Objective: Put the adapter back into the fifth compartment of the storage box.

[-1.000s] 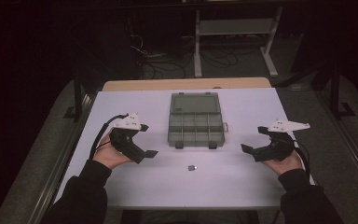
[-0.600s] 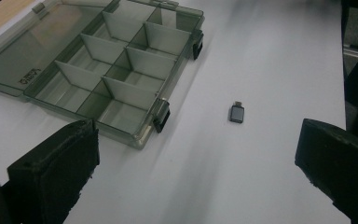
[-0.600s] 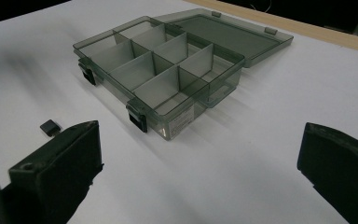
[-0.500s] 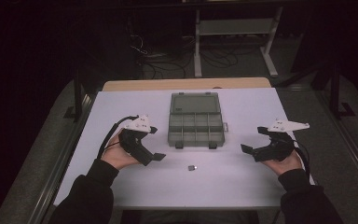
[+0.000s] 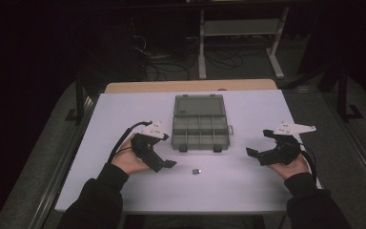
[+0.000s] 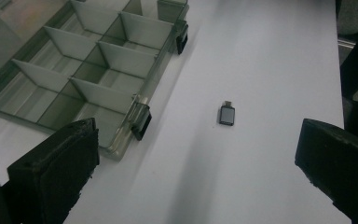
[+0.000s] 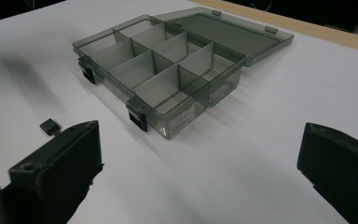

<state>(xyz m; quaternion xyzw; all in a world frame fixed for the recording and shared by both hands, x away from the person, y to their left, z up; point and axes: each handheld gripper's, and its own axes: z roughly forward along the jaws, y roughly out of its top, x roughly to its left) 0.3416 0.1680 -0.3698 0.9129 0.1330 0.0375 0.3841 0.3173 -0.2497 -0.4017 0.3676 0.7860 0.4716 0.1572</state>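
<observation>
Smoky clear-plastic divided box (image 5: 200,126) lies lid-open, small grey adapter (image 6: 227,114) nearby; both tools (image 5: 169,163) (image 5: 250,151) gape wide.

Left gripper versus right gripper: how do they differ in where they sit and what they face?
The left gripper sits close beside the translucent grey compartment box; the right gripper sits farther off at the table's right side. The left gripper faces the small dark grey adapter on the white table, which lies between its jaws' line; the right gripper faces the box, adapter off to one side. Both are open, holding nothing.
</observation>
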